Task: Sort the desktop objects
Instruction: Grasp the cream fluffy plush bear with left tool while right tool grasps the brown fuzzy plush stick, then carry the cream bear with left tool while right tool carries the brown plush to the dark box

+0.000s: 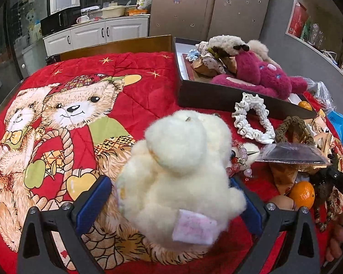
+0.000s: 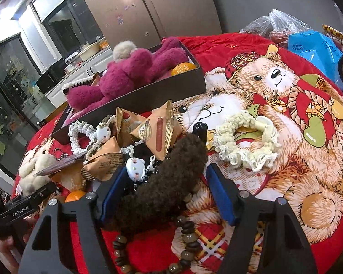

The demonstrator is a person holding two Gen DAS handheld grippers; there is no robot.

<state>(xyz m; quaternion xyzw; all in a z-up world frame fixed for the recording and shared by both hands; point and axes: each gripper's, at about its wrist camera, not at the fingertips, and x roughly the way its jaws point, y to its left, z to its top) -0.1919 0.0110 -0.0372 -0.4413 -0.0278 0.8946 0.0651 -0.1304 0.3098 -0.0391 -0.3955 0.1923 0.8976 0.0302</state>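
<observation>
plush toys lead the sorting here: a cream plush [image 1: 180,175] sits between the blue pads of the left tongs [image 1: 171,203], which look pinched on its flanks, its tag toward the camera, over the red quilt [image 1: 130,73] on the tabletop. it is soft and bulges past the pads, so a shallow pinch could let it slide out on the way to the box [image 1: 217,99], which is already crowded with a magenta plush [image 1: 263,75]; dropped on that heap it may roll back over the wall. the right tongs [image 2: 162,196] are spread around a brown fuzzy toy [image 2: 167,182], the left pad touching it, the right pad apart, so i judge it not gripped. the likely snag is the bead string [image 2: 187,235] lying under and beside it, and the small white cat charm [image 2: 136,167] with its lace just by the left pad: closing here could catch those too and drag them along, or tug the snack packets [image 2: 148,132] nearby. an orange [image 2: 74,196] close to the pile could be nudged and roll.
</observation>
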